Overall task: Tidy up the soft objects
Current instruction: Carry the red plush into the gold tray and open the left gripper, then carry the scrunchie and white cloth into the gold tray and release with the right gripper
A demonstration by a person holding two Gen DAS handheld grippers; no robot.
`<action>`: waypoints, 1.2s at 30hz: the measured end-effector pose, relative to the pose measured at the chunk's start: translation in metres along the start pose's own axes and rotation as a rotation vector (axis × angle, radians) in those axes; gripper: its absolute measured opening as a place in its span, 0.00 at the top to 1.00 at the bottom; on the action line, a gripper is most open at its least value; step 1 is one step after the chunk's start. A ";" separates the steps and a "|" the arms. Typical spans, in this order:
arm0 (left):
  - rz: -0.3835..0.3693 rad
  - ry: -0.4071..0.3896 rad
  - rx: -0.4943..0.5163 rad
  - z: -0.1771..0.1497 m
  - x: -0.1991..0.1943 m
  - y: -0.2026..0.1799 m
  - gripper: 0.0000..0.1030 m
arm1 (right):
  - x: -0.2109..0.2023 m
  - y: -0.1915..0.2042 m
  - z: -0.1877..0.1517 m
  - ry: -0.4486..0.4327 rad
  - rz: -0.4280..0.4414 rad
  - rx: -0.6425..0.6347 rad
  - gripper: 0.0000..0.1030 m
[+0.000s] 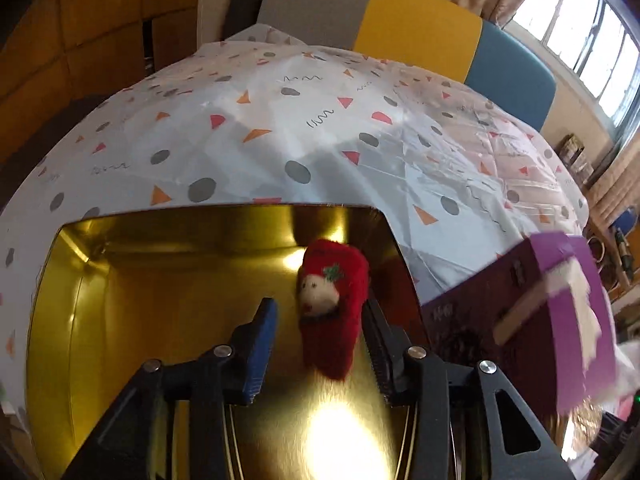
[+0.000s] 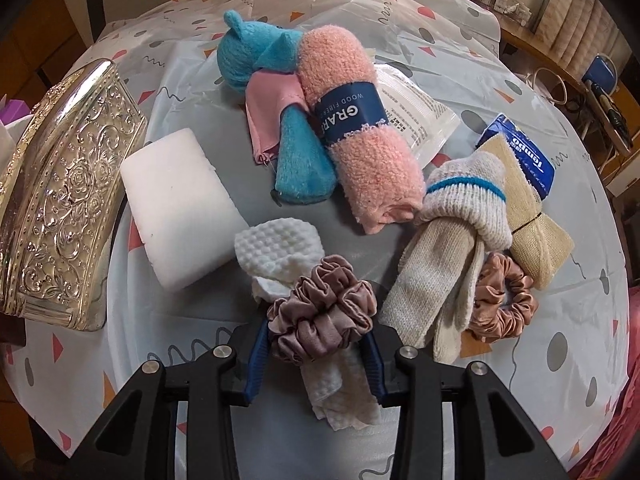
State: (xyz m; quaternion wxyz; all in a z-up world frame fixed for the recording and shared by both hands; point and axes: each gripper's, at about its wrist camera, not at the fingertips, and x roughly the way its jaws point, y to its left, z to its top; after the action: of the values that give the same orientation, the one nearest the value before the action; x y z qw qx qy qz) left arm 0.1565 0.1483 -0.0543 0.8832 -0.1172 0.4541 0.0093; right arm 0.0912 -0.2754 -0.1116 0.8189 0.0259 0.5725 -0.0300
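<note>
The left gripper (image 1: 316,344) hangs over the open gold tin (image 1: 160,280), jaws parted. A red plush sock with a small animal face (image 1: 332,308) sits between them, close against the jaw on the right of the view and clear of the blue-padded one on the left. I cannot tell whether it is still caught there or already dropping, so this looks like the release step of putting it away. The tin's floor lies straight ahead of the jaws.

The right gripper (image 2: 316,344) is clenched on a mauve satin scrunchie (image 2: 324,312), which lies on a white waffle cloth (image 2: 280,256). Whether the cloth is pinched too is unclear. Ahead of these jaws lie a pink rolled towel (image 2: 360,160), blue plush pieces (image 2: 248,52) and a white foam block (image 2: 180,204); to the right, cream socks (image 2: 452,232) and a copper scrunchie (image 2: 504,304); far left, an embossed silver lid (image 2: 64,200).

Next, the left should back off clear of the sock, and the right should lift the scrunchie free of the cloth and carry it toward the tin.
</note>
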 end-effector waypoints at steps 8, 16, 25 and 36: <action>0.045 -0.046 0.045 -0.058 -0.058 0.018 0.56 | -0.001 0.000 0.001 -0.008 -0.010 0.000 0.64; 0.092 -0.037 0.029 -0.096 -0.088 0.038 0.56 | -0.012 -0.006 0.002 -0.024 -0.005 0.037 0.65; 0.092 -0.112 0.027 -0.110 -0.110 0.034 0.46 | -0.062 -0.010 0.001 -0.223 -0.028 0.093 0.66; 0.117 -0.155 -0.093 -0.109 -0.119 0.070 0.43 | -0.185 0.146 0.005 -0.428 0.215 -0.195 0.66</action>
State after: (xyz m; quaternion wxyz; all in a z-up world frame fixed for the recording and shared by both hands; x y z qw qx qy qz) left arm -0.0096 0.2039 -0.0333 0.9073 -0.1300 0.3894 0.0909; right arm 0.0444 -0.1263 0.0654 0.9186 0.0004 0.3802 0.1080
